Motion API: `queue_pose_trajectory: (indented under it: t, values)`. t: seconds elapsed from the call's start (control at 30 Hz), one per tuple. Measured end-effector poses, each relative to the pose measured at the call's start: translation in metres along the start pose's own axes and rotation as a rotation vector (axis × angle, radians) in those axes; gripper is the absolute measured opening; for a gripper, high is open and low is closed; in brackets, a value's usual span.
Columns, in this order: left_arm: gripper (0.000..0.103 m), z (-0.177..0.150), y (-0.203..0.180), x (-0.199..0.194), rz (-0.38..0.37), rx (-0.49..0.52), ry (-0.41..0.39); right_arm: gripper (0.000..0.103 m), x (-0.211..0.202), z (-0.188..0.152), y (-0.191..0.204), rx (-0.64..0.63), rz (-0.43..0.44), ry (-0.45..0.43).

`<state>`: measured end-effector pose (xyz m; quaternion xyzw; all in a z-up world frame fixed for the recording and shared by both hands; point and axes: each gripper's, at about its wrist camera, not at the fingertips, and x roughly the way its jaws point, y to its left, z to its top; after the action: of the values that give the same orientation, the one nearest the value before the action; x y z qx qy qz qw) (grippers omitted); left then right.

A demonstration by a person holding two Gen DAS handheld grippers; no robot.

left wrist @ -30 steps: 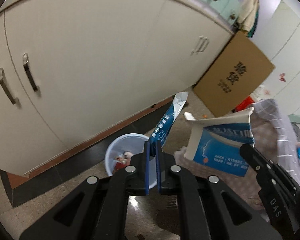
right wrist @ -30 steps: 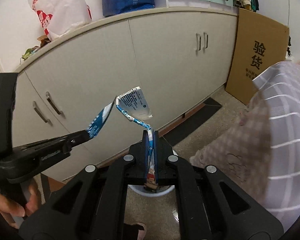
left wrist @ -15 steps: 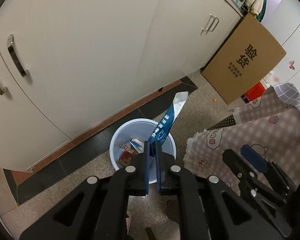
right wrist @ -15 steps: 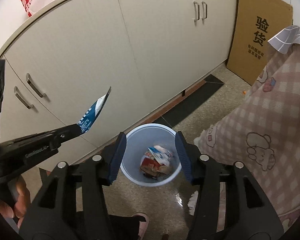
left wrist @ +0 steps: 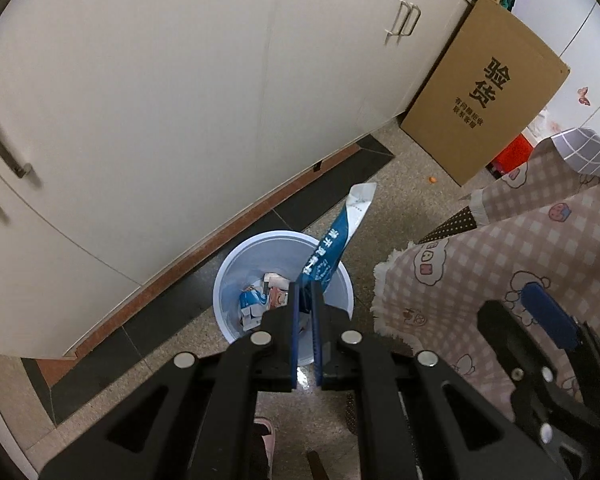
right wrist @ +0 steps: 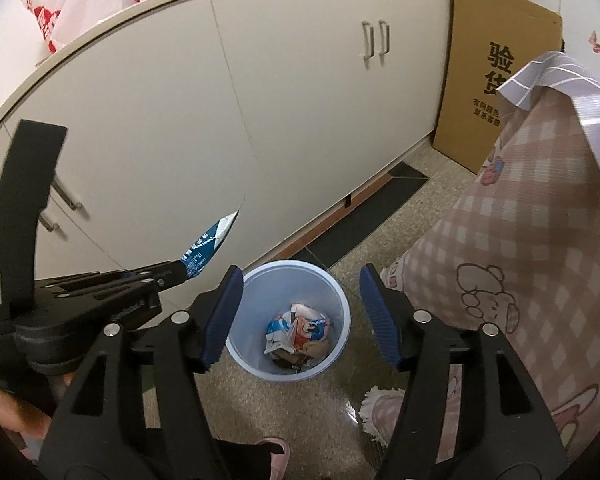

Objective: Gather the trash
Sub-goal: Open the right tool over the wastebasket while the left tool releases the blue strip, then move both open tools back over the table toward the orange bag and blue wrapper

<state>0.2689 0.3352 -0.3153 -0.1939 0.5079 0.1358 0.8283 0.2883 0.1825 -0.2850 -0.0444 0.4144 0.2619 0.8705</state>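
A pale blue trash bin point(left wrist: 236, 264) stands on the floor by the cabinet and holds several wrappers point(right wrist: 296, 330). My left gripper point(left wrist: 306, 300) is shut on a blue and white wrapper point(left wrist: 340, 236) and holds it above the bin's rim. The same wrapper point(right wrist: 206, 246) shows at the left of the right wrist view, sticking out of the left gripper. My right gripper point(right wrist: 300, 312) is open and empty, above the bin point(right wrist: 336, 304).
Cream cabinet doors point(left wrist: 180, 100) run behind the bin. A cardboard box point(left wrist: 484, 96) leans against them at the right. A pink checked cloth point(right wrist: 520, 280) hangs close on the right. A pink slipper point(right wrist: 274, 450) is on the floor below.
My right gripper opened and its wrapper fell into the bin. Both grippers tilted down over the bin. My left gripper still holds its wrapper.
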Motion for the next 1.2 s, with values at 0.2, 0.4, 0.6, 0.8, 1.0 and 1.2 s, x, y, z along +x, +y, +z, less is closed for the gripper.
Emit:
queue_pose_trajectory:
  t: [0.2,0.4,0.6,0.8,1.0,1.2]
  values:
    - [0.007,0.009,-0.009,0.005,0.009,0.005,-0.003,0.062,-0.004,0.002,-0.009,0.033,-0.001,-0.021]
    - [0.059,0.009,-0.011,0.005,0.024,0.002,-0.018,0.063,-0.006,0.0,-0.015,0.045,0.0,-0.013]
    - [0.064,0.001,-0.006,-0.009,0.053,-0.008,-0.03,0.064,-0.01,-0.001,-0.014,0.054,0.006,-0.005]
    - [0.067,-0.009,0.002,-0.052,0.074,-0.03,-0.102,0.066,-0.03,0.004,-0.008,0.04,0.035,-0.014]
    - [0.07,-0.016,0.01,-0.118,0.064,-0.077,-0.229,0.066,-0.07,0.014,0.006,0.019,0.099,-0.071]
    - [0.072,-0.02,-0.001,-0.187,-0.024,-0.144,-0.363,0.067,-0.142,0.03,0.009,0.015,0.153,-0.207]
